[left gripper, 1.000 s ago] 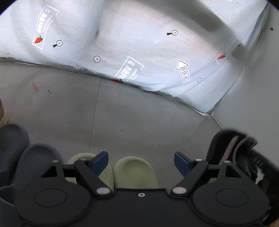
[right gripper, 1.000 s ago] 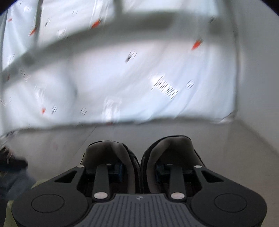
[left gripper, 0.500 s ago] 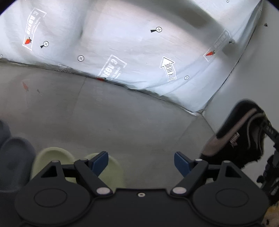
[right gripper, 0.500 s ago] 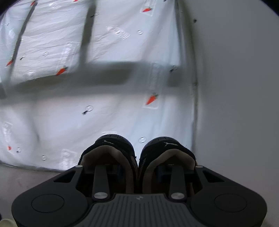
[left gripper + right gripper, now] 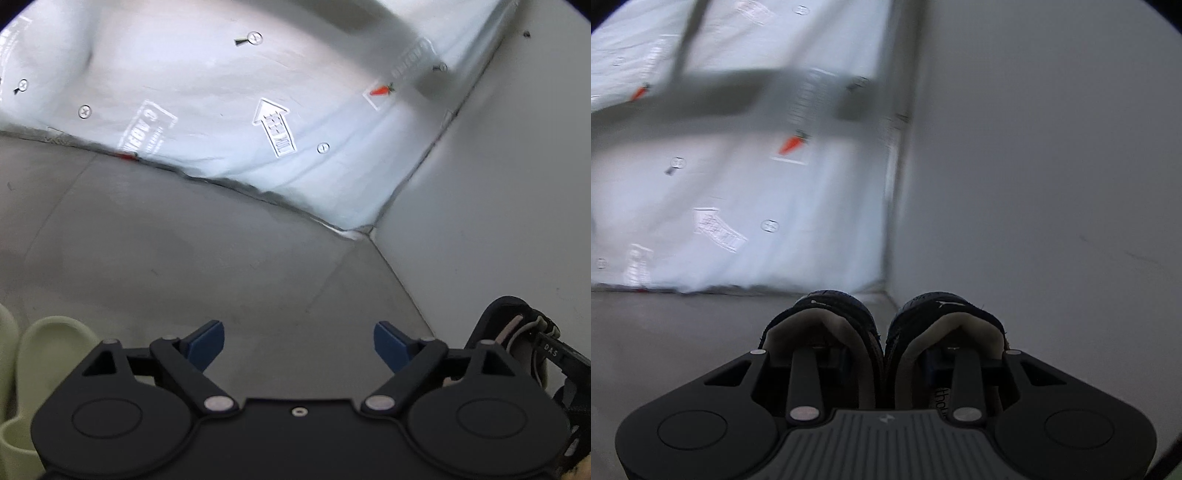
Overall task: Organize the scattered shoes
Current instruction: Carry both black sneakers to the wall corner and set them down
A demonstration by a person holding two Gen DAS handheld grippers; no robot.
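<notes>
My right gripper [image 5: 884, 363] is shut on a pair of black sneakers [image 5: 882, 325] with pale linings, one finger inside each shoe, pinching their inner walls together. The pair hangs near the floor close to the corner of the room. The same sneakers [image 5: 524, 339] show at the right edge of the left wrist view. My left gripper [image 5: 299, 341] is open and empty over the bare grey floor [image 5: 207, 258], its blue pads [image 5: 207, 341] wide apart. Pale green slippers [image 5: 40, 354] lie at the lower left.
A white printed plastic sheet [image 5: 258, 110] covers the back wall and meets a plain white wall [image 5: 498, 203] at the corner [image 5: 364, 232]. In the right wrist view that corner [image 5: 886, 288] lies just beyond the sneakers.
The right gripper has swung right and lowered with the sneakers toward the corner. The left view has shifted right, so the green slippers slid to the left edge and the grey shoes left view.
</notes>
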